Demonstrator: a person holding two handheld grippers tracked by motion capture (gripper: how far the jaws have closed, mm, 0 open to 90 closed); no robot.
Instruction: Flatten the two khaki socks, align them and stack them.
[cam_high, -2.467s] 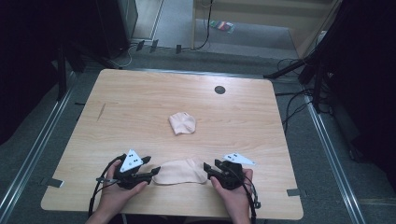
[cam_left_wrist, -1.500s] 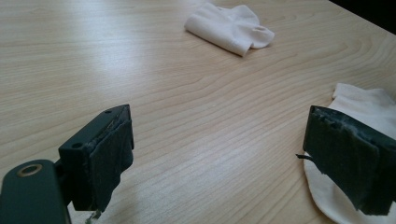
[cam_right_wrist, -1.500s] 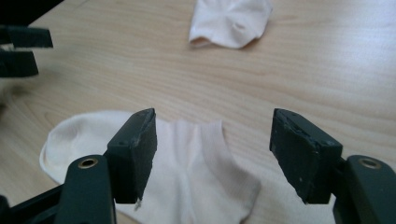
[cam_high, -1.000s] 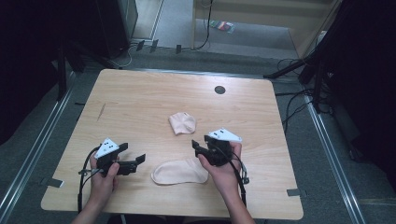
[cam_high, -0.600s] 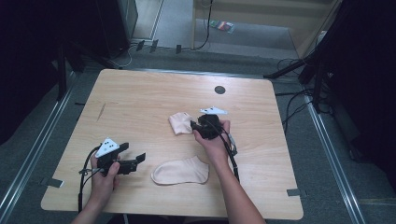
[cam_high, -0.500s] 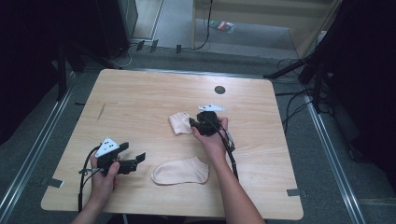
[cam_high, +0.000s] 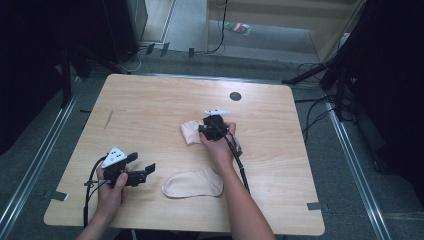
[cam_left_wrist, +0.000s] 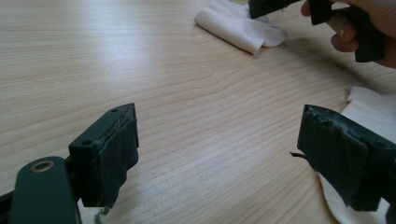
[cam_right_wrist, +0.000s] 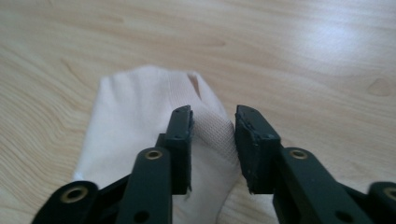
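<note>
**Inspector:** Right arm pose?

**Assistant:** The forearm runs from the near edge up the middle of the worktop (cam_high: 150, 95). The right tool (cam_high: 201, 131) sits at the right edge of the folded sock (cam_high: 189, 132), jaws pointing left towards it.

**Inspector:** Its jaws?

**Assistant:** Narrowed and just been closing. In the right gripper view the right tool (cam_right_wrist: 212, 144) has a raised ridge of the folded sock (cam_right_wrist: 140, 121) between its pads. Whether the pads press on the cloth I cannot tell; a gap shows on the right pad's side.

**Inspector:** Left side?

**Assistant:** The left hand (cam_high: 111, 187) rests near the front left corner, wrist low, holding the left tool (cam_high: 141, 166) level and pointed right. In the left gripper view the left tool (cam_left_wrist: 217, 156) stands wide apart with only bare wood between the jaws.

**Inspector:** The other sock?

**Assistant:** The flat sock (cam_high: 192, 183) lies near the front edge, just right of the left tool, touching neither tool. Its edge (cam_left_wrist: 369, 109) shows behind the right-hand jaw there.
</note>
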